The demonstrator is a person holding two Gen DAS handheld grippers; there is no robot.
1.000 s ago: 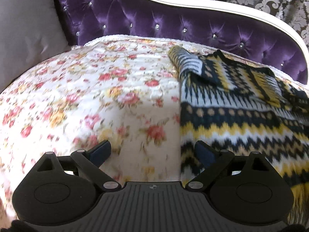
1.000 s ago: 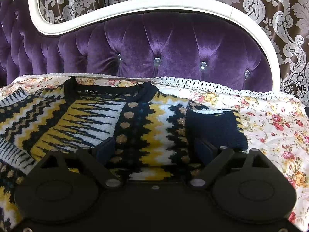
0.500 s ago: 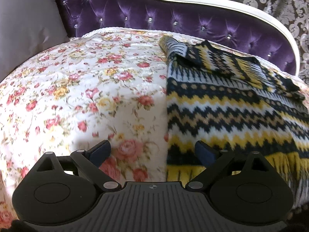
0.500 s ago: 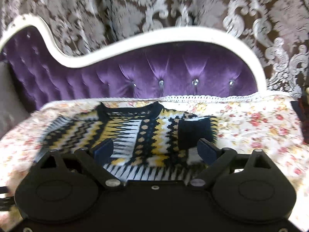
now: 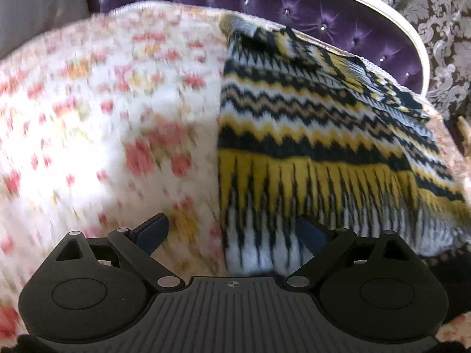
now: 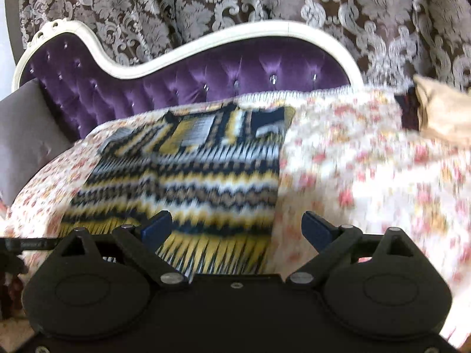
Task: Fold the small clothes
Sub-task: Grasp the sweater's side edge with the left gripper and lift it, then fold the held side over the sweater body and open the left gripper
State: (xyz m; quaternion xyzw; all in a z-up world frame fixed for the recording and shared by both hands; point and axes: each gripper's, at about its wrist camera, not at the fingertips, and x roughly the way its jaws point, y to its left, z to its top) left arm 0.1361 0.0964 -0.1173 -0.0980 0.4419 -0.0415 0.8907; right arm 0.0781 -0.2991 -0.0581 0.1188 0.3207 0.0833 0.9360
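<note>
Sweater (image 6: 188, 182) lies flat on floral bedspread (image 5: 103, 111), sleeves already folded in. Left gripper (image 5: 232, 232) and right gripper (image 6: 237, 226) both spread wide, nothing held, over hem corners. Next prob: pinch both bottom corners evenly, fold hem up twd collar

- The floral bedspread (image 5: 103, 111) is smeared by motion blur.
- The sweater's (image 5: 323, 135) right side runs past the frame edge.
- A beige object (image 6: 441, 111), cut by the edge, cannot be identified.

sweater (image 5: 309, 123) – yellow-navy-white zigzag | bedspread (image 5: 117, 103) – white, pink floral | headboard (image 6: 206, 82) – purple
</note>
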